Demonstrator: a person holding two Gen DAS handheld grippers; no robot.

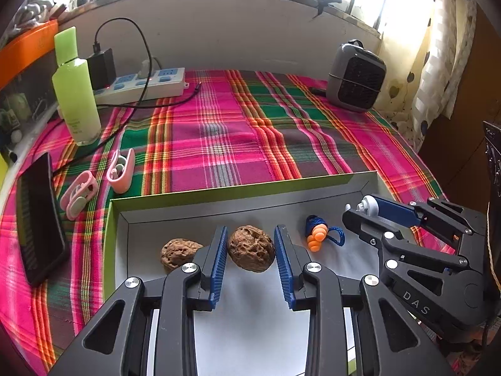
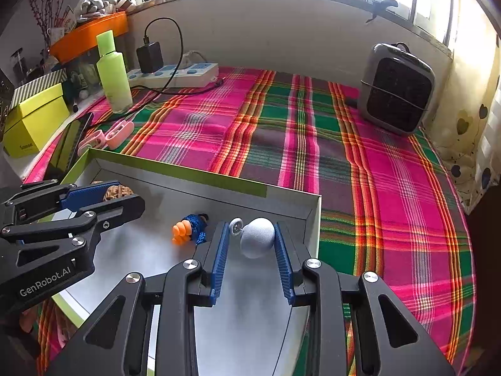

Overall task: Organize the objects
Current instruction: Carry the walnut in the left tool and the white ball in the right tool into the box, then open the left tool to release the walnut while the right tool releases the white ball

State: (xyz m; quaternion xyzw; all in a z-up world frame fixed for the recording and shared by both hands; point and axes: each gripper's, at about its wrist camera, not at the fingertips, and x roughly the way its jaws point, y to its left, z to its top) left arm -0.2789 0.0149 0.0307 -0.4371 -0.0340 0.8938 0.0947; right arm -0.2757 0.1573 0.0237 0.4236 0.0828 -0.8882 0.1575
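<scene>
A shallow green-edged box [image 1: 219,192] lies on the plaid cloth. In the left wrist view my left gripper [image 1: 250,238] is open with a brown walnut [image 1: 250,248] between its blue pads, small gaps at both sides. A second walnut [image 1: 178,252] lies just left of it. An orange-and-blue charm [image 1: 321,233] lies to the right. In the right wrist view my right gripper [image 2: 252,233] is open around a white ball with a small wheel [image 2: 257,237]; the ball touches the right pad. The box [image 2: 200,175], the charm [image 2: 189,232] and my left gripper [image 2: 125,202] show there too.
Two pink earphone holders [image 1: 120,169] and a dark phone [image 1: 39,216] lie left of the box. A green bottle [image 1: 75,87], a power strip with charger [image 1: 141,83] and a grey heater [image 1: 357,76] stand at the back. A yellow box [image 2: 34,120] sits far left.
</scene>
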